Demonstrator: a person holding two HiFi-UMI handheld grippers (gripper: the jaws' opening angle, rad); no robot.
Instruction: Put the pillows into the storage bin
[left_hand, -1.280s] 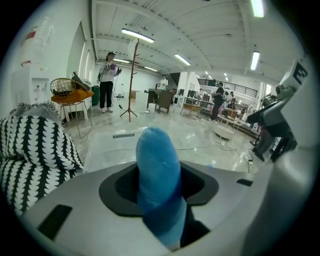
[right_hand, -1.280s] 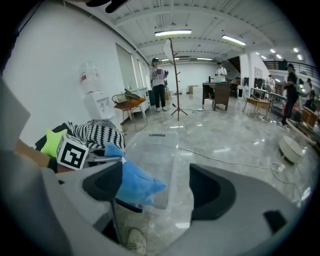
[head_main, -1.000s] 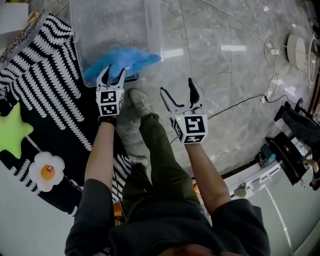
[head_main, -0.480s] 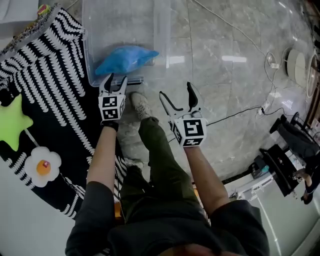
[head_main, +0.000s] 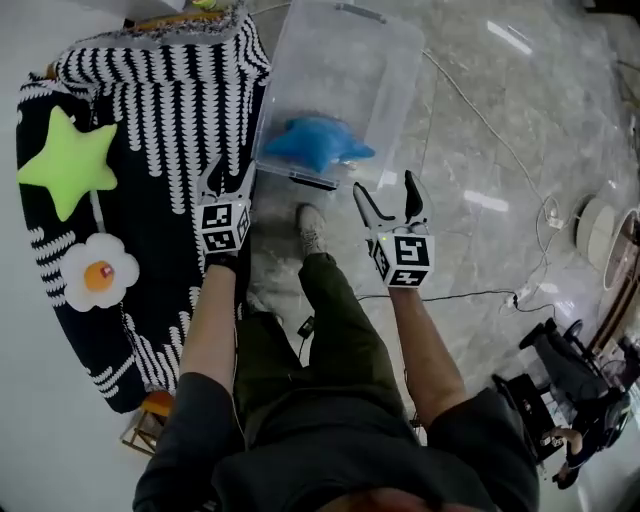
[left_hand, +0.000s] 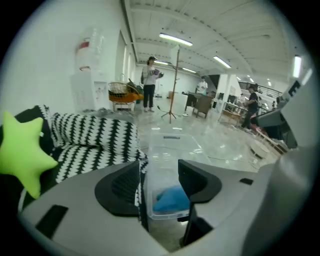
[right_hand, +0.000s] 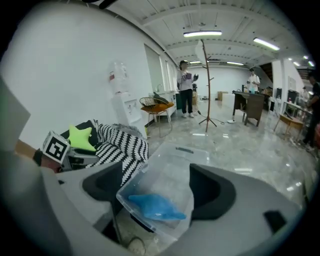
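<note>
A blue dolphin pillow (head_main: 315, 142) (left_hand: 170, 199) (right_hand: 155, 206) lies inside the clear storage bin (head_main: 388, 70) (left_hand: 167, 145) (right_hand: 177, 165) on the marble floor. My left gripper (head_main: 228, 175) (left_hand: 159, 175) hovers just short of the bin's near left corner; its jaws have just been opening and nothing is between them. My right gripper (head_main: 386, 195) (right_hand: 155, 185) stands open and empty at the bin's near right side. A green star pillow (head_main: 65, 165) (left_hand: 22, 150) (right_hand: 81, 137) and a fried-egg pillow (head_main: 98, 272) rest on the sofa to the left.
The sofa carries a black-and-white striped blanket (head_main: 175, 90) that reaches the bin's left wall. My shoe (head_main: 312, 228) is planted just before the bin. A cable (head_main: 470, 110) runs over the floor at right. A person (left_hand: 149, 82) and a tripod stand far behind.
Both grippers have risen and drawn back from the bin. The blue pillow, earlier draped at the bin's near rim by the left gripper, now lies inside. The sofa pillows have come fully into view.
</note>
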